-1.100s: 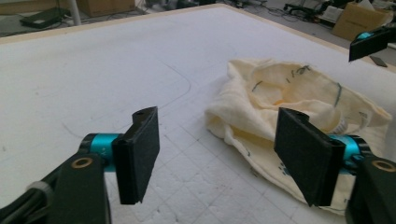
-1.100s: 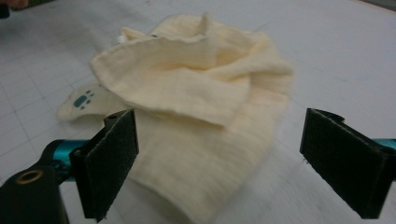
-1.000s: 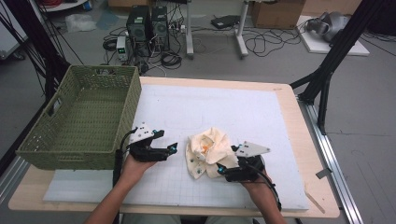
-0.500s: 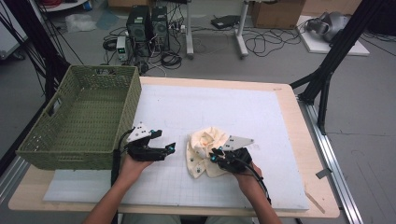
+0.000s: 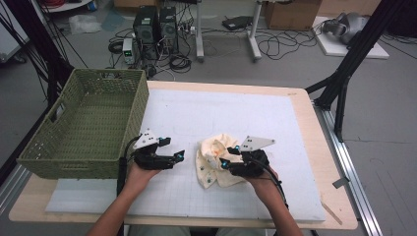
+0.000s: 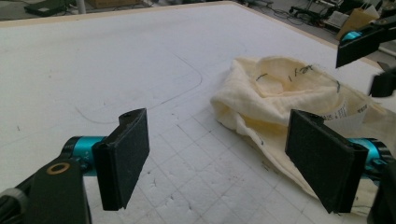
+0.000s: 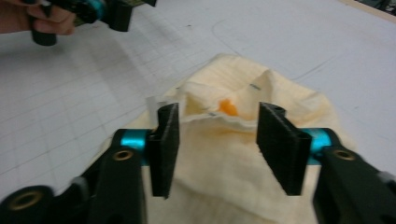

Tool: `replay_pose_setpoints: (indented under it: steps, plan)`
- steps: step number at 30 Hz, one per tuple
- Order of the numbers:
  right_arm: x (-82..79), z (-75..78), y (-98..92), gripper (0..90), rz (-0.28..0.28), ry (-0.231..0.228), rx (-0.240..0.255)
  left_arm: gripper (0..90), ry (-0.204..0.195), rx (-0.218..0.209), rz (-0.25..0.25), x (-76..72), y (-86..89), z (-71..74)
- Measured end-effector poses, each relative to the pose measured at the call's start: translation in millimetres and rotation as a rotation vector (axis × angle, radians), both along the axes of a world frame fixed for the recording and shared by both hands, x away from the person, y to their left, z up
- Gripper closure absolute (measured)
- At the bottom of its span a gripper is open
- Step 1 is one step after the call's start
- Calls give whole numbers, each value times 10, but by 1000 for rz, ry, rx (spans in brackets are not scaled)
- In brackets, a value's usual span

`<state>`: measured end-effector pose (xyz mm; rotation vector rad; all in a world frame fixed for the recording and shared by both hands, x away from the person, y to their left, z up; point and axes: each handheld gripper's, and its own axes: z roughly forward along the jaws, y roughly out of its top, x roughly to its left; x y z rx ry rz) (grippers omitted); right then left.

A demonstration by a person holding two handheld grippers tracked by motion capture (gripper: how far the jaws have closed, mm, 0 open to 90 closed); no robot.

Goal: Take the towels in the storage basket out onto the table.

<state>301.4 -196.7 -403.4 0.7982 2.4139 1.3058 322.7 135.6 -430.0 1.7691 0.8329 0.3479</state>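
Right gripper view: cream, crumpled cotton garment (image 7: 243, 140) looks light and floppy; right tool (image 7: 217, 135), jaws just reopened, straddles its raised fold unpinched; left tool (image 6: 224, 158) gapes wide.

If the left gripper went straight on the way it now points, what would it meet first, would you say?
Most likely the cream cloth. The left gripper points across the white mat with its jaws open, and the cloth's near edge lies just ahead, toward its right jaw. Depth is hard to judge, so it might skim the mat first.
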Motion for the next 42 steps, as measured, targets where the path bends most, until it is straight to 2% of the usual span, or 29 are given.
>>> replay_pose_setpoints:
  steps: [1, 3, 6, 8, 11, 13, 20, 25, 30, 36, 42]
  plan:
    - [-38, -13, 6, 400, -1, -5, 1, 222, -2, 2, -2, -2, 3, 3]
    - [-114, -63, 26, 379, 3, -5, 8, 224, -2, -1, 0, -3, -1, 3]
    - [-149, -178, 73, 371, 8, 6, -25, 224, -1, 6, -3, -3, -7, 1]
    - [-139, -235, 101, 434, 6, 11, -47, 225, -1, 5, -2, -7, -11, 2]
    - [-118, -232, 120, 731, 1, -27, -81, 226, 3, 3, 2, -4, -7, -1]
    - [-90, -185, 126, 831, 10, -46, -84, 228, 4, 3, -1, 2, -1, -5]
    - [103, 41, 140, 850, -22, -87, -95, 237, 7, -1, 3, 6, 9, -4]
    - [316, 132, -7, 851, -112, -85, -66, 239, 5, -6, 11, 2, 27, 4]
    - [498, 159, -175, 850, -194, -81, -70, 239, 11, 1, 4, 8, 10, -6]
    - [688, 92, -369, 850, -313, -50, -70, 240, 16, 2, 0, 15, -1, -17]
    - [806, -2, -558, 848, -438, -17, -55, 242, 17, 6, -7, 13, -9, -18]
